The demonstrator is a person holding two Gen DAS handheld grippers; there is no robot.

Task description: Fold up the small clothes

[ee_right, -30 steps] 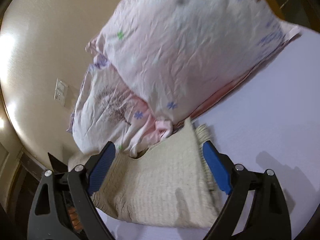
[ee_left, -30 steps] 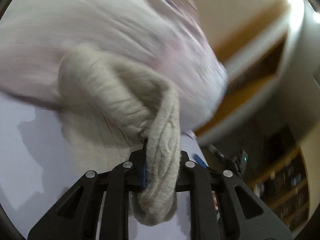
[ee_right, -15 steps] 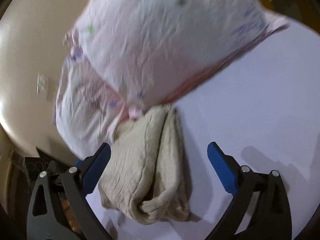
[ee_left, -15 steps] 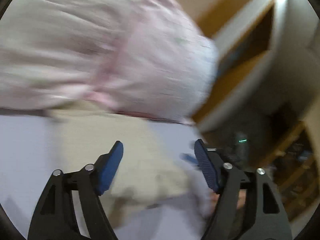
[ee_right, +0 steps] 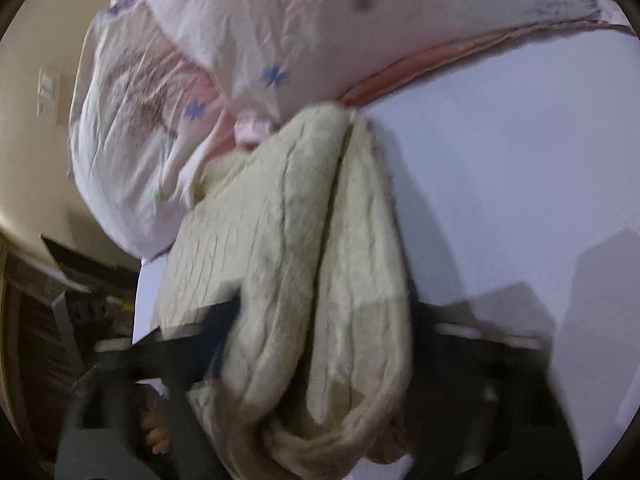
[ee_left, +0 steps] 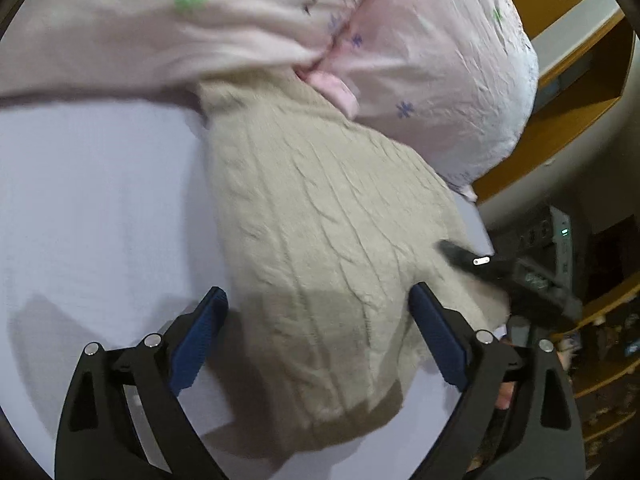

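Beige cable-knit garment point(ee_left: 320, 248) lies on a pale lavender bed sheet point(ee_left: 100, 200), its far end tucked against two pink printed pillows point(ee_left: 432, 80). In the left wrist view the left hand-held gripper point(ee_left: 318, 332) is released, blue pads spread wide either side of the knit's near end, not pinching it. The garment's long axis runs near-to-far, roughly in line with the fingers, leaning slightly left toward the pillows. In the right wrist view the same knit point(ee_right: 320, 260) shows as doubled lengthwise, two thick lobes side by side, near end rounded over. Right hand-held gripper point(ee_right: 320, 344) is heavily blurred; its fingers sit close against both flanks of the fold, but cannot tell whether it is clamped. Judgement: right one is nearer and better placed for the next crosswise fold.
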